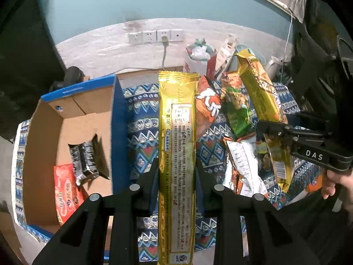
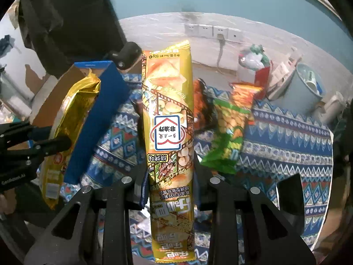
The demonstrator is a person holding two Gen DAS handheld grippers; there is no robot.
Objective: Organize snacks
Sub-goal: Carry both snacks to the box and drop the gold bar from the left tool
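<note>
Cardboard box (image 1: 66, 132) with blue outer walls far left on the patterned cloth (image 1: 141, 119) covering the bench. Inside it: red snack packet (image 1: 66, 194) against the near wall, dark silver-printed packets (image 1: 85, 159) just beside it, touching.

Centre of left wrist view: left gripper (image 1: 176, 174), jaws clamped on a long gold snack pack (image 1: 176, 132), printed back side facing the camera, pack standing up between the fingers and held clear of the cloth. Same pack seen from the right wrist view at far left (image 2: 72, 119), in front of the box's blue wall (image 2: 97, 119).

Right of that: loose pile on the cloth, orange bag (image 1: 208, 108), green bag (image 1: 238, 112), white crumpled wrappers (image 1: 245, 165) nearer the camera.

Further right: right gripper (image 1: 268, 130) pointing in from the right edge, hand (image 1: 337, 183) on its handle. Jaws closed on a second gold pack (image 2: 169, 128), front side with a white house-shaped logo, upside down to the right camera; lifted off the pile, tilted in the left view (image 1: 262, 97).

Back wall: four white sockets (image 1: 155, 36), one with a plug and cable. Pale bin (image 2: 306, 92) at far right beyond the cloth edge.
</note>
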